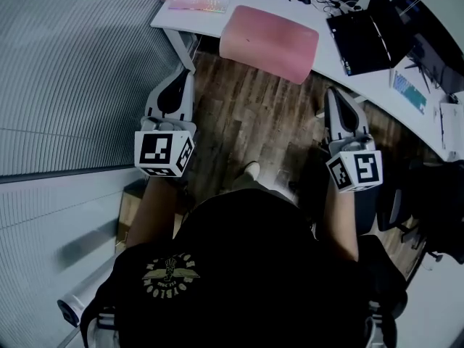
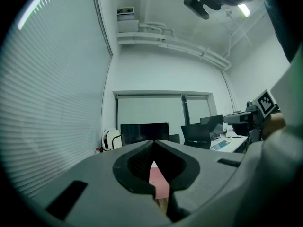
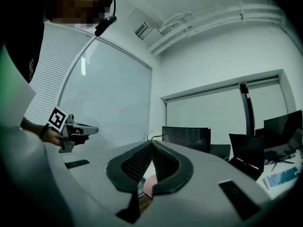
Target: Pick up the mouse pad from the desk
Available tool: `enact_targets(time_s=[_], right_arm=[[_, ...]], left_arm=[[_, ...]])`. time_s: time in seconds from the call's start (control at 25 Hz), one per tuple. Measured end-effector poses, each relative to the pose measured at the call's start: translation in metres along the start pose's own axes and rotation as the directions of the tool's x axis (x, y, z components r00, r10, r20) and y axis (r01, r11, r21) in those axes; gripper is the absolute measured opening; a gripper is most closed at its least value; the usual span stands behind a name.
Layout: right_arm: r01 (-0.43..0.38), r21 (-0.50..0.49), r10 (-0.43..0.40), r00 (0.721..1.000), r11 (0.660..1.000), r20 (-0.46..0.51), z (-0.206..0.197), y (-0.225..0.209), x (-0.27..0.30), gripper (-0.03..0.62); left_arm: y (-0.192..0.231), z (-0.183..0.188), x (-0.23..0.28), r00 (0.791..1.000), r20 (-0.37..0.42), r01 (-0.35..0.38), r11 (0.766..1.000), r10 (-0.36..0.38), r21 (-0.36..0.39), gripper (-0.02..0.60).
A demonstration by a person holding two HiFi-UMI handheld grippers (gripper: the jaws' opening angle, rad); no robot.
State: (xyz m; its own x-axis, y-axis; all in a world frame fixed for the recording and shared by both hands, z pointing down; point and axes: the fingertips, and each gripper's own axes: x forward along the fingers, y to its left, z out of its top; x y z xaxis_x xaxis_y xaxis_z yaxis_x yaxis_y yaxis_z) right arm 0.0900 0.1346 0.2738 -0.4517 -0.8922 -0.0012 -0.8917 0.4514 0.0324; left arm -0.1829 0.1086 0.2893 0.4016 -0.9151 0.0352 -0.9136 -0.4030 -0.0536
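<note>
Pink and soft-looking, the rectangular mouse pad (image 1: pixel 269 42) sits at twelve o'clock, apparently overhanging the near edge of the white bench (image 1: pixel 210 22), which leaves a lip to pinch. The left gripper (image 1: pixel 180 78) at ten o'clock and the right gripper (image 1: pixel 335 96) at two o'clock are both pressed together and empty. They are held level, well short of the pad, above the wooden floor (image 1: pixel 246 114).

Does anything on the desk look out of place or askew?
Yes. The pink mouse pad lies skewed at the near edge of the desk, with much of it overhanging the wooden floor.
</note>
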Motion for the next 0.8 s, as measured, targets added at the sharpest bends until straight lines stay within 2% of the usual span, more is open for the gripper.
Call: enact_targets(time_s=[0.44,0.8], right_arm=[[-0.001,0.009,0.001,1.0,1.0,0.026,-0.005,-0.076,0.024,0.002],[0.003,0.034,-0.004,0.999,0.999,0.037,-0.017,-0.107,0.022,0.002]], left_arm=[[-0.015,0.015,0.064,0.999,0.033,-0.036,0.999,0.035,0.03,0.008],[-0.017,0.003,0.074,0.996,0.019,-0.088,0.996,0.089,-0.024,0.008]])
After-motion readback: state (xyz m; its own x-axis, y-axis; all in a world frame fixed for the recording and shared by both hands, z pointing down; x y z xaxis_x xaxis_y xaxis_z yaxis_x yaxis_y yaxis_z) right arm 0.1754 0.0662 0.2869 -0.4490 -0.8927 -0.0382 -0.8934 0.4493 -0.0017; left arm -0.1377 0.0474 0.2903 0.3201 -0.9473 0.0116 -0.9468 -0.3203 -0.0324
